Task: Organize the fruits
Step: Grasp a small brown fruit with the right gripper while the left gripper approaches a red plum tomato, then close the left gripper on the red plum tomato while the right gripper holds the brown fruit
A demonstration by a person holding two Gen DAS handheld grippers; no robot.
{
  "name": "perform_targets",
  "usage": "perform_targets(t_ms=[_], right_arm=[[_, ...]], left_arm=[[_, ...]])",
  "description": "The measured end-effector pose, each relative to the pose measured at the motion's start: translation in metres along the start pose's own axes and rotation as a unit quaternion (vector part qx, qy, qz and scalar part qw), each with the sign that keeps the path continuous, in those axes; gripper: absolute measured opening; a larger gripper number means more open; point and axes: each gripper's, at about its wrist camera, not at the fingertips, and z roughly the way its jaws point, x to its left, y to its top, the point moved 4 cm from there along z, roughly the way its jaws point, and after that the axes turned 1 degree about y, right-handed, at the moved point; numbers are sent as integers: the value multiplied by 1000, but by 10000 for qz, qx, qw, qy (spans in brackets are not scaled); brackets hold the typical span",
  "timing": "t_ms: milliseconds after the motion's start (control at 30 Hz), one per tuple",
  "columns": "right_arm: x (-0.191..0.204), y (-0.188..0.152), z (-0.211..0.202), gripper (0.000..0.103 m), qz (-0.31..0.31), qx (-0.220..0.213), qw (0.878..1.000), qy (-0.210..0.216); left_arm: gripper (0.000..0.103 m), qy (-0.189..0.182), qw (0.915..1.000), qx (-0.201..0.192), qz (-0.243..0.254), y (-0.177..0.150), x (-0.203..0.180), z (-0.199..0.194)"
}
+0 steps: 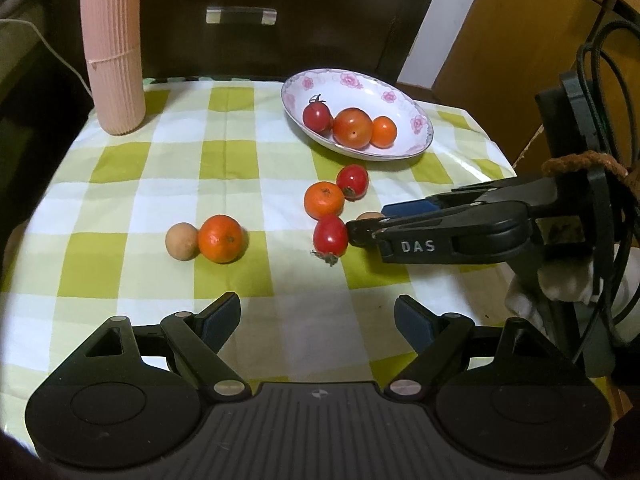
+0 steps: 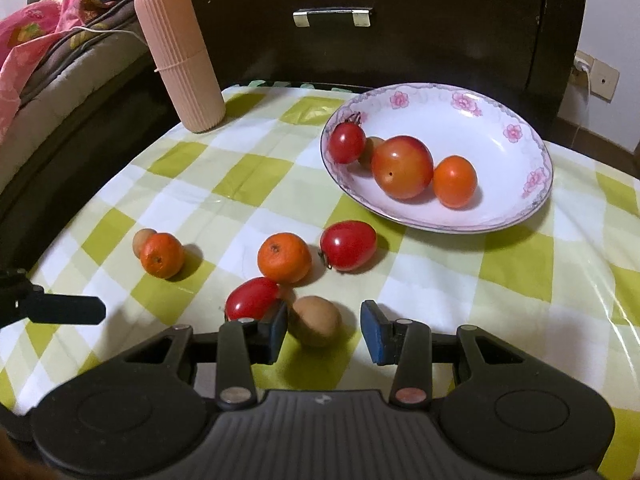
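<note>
Checked cloth (image 2: 248, 184): brown fruit (image 2: 316, 320) betw R gripper (image 2: 324, 332) pads, contact unclear; L gripper (image 1: 318, 320) wide, empty.

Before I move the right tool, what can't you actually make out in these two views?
- Brown fruit in the right tool: pad contact unclear in right wrist view; left wrist view hides it behind the tool's fingers.
- Small brown fruit in the bowl: mostly behind the tomatoes, both views.

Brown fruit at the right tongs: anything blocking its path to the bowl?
Yes. An orange and two red tomatoes lie between the brown fruit and the bowl; lifting over clears them.
</note>
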Motion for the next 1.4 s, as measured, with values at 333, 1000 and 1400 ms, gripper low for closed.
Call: perform_targets(t_ms=[333,1000,1400], right_arm=[[-5,-10,-16,28,36,75,9996,-286],[-50,-25,-68,28,1107,4,9938,-33],[-59,-29,-68,28,1336,45,9910,92]], left_arm=[[88,161,9989,-244,363,1,-9,7],[94,382,9974,-328,516,31,-29,59],[59,619,9949,-171,775,31,-37,76]])
